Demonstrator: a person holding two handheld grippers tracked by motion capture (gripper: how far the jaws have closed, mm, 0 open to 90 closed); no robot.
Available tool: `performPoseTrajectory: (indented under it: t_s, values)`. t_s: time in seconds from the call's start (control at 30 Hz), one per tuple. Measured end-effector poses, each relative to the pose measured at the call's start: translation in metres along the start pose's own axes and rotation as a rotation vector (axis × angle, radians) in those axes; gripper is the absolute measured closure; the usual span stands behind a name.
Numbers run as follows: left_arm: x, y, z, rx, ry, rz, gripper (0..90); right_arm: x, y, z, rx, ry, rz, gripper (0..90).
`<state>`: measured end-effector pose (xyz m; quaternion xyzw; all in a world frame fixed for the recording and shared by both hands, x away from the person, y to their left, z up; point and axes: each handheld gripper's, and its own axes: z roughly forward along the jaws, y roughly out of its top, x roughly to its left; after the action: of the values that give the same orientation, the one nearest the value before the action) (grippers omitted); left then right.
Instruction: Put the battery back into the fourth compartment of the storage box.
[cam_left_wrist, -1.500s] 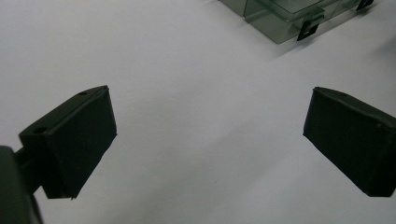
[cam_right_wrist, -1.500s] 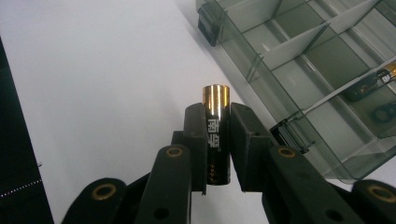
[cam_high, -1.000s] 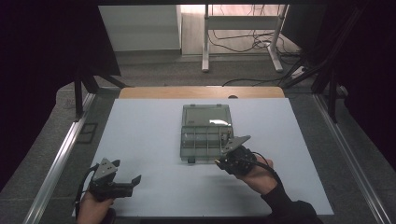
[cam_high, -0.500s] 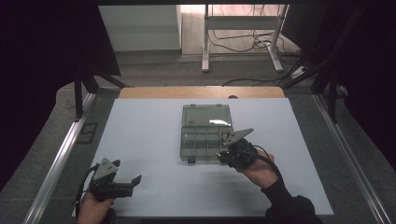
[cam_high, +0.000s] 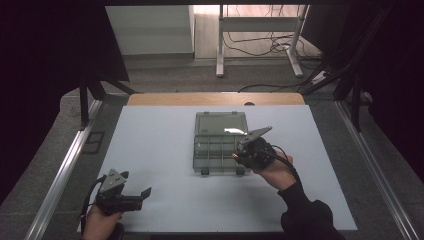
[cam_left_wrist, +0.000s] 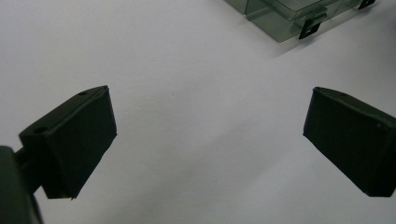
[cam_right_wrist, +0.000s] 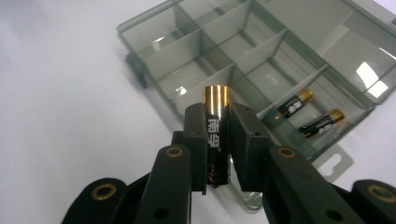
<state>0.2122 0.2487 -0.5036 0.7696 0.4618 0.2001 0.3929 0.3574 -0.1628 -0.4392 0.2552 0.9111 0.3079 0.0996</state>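
A smoky clear compartment box (cam_high: 201, 150) lies open in the middle of the white table, its lid (cam_high: 220, 122) folded back. My right gripper (cam_high: 240, 153) hovers at the box's front right part, shut on a black and gold battery (cam_right_wrist: 215, 100) that stands upright between the pads. Two more batteries (cam_right_wrist: 294, 103) (cam_right_wrist: 322, 122) lie side by side in one compartment of the box (cam_right_wrist: 219, 46). My left gripper (cam_high: 135, 184) rests near the table's front left, open with nothing between its jaws (cam_left_wrist: 208, 140). A corner of the box (cam_left_wrist: 280, 16) shows far ahead of it.
The white tabletop (cam_high: 150, 145) has bare room left of the box and in front of it. A wooden strip (cam_high: 215, 98) runs along the far edge, and metal rails (cam_high: 65, 170) flank both sides.
My right gripper has carried the battery away from the person and slightly up, from the table's front right to over the box's front right part. The left gripper has stayed put.
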Motion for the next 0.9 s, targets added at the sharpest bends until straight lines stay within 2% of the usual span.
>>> performPoseTrajectory:
  t_s: [0.37,0.57,0.9]
  values:
    - [0.001,0.0,0.0,-0.002,-0.002,-0.006,3.2,-0.024,0.012,0.002,-0.01,-0.048,0.058,76.8]
    - [0.001,0.0,0.0,-0.003,-0.002,-0.007,3.2,-0.031,0.019,0.006,-0.008,-0.07,0.066,76.8]
    - [0.001,-0.001,0.0,-0.004,-0.004,-0.011,3.2,-0.051,0.024,0.027,0.022,-0.122,0.107,76.8]
